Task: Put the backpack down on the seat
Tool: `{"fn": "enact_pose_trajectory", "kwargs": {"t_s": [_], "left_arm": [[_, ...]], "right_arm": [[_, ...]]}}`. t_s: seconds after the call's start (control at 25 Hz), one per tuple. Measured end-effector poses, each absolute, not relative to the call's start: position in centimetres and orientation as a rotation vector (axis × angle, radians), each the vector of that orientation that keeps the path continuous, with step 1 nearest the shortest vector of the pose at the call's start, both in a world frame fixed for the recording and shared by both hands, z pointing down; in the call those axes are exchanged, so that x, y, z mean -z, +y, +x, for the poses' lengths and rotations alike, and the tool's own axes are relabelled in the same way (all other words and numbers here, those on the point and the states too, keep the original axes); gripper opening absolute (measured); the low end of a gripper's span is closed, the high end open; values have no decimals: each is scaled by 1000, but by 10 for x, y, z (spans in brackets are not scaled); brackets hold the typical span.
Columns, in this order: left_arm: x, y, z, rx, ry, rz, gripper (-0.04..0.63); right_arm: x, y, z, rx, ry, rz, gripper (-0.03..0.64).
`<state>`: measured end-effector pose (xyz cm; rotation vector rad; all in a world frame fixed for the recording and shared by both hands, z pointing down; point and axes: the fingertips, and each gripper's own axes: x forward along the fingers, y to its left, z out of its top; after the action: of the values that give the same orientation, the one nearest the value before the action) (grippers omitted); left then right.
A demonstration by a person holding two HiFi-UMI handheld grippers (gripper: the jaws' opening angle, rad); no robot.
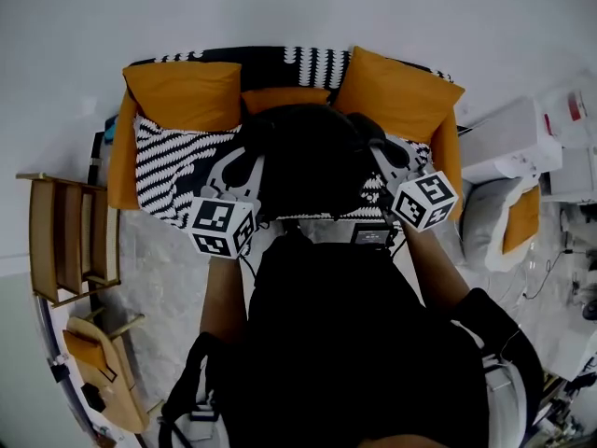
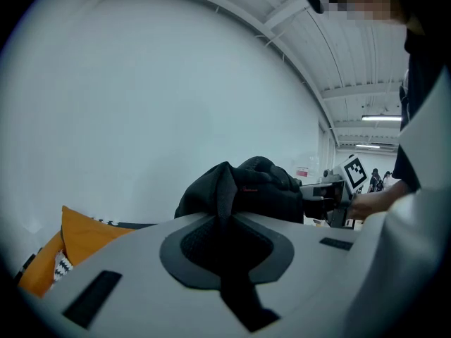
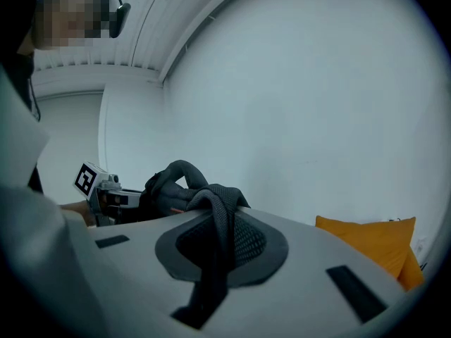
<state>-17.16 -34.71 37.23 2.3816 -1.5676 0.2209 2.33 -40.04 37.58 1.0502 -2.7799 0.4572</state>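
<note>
The black backpack [image 1: 308,171], soft and rounded, hangs over the near middle of the seat [image 1: 168,171], a sofa covered in black-and-white patterned cloth, with orange cushions [image 1: 187,96] along its far side; contact unclear.

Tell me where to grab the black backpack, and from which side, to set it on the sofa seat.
Probably by its upper fabric folds, one at each side, coming from the front of the sofa. The backpack is soft and bulky, so only a thin fold fits between jaws; the left gripper and right gripper each pinch one that way now.
</note>
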Motion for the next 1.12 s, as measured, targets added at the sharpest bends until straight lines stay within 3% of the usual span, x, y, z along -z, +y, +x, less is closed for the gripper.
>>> {"fn": "enact_pose_trajectory", "kwargs": {"t_s": [1.12], "left_arm": [[-494,-494,-229,-323,-1442,2224,38]], "right_arm": [[-494,-537,-30,-667,-2682,1110,44]]}}
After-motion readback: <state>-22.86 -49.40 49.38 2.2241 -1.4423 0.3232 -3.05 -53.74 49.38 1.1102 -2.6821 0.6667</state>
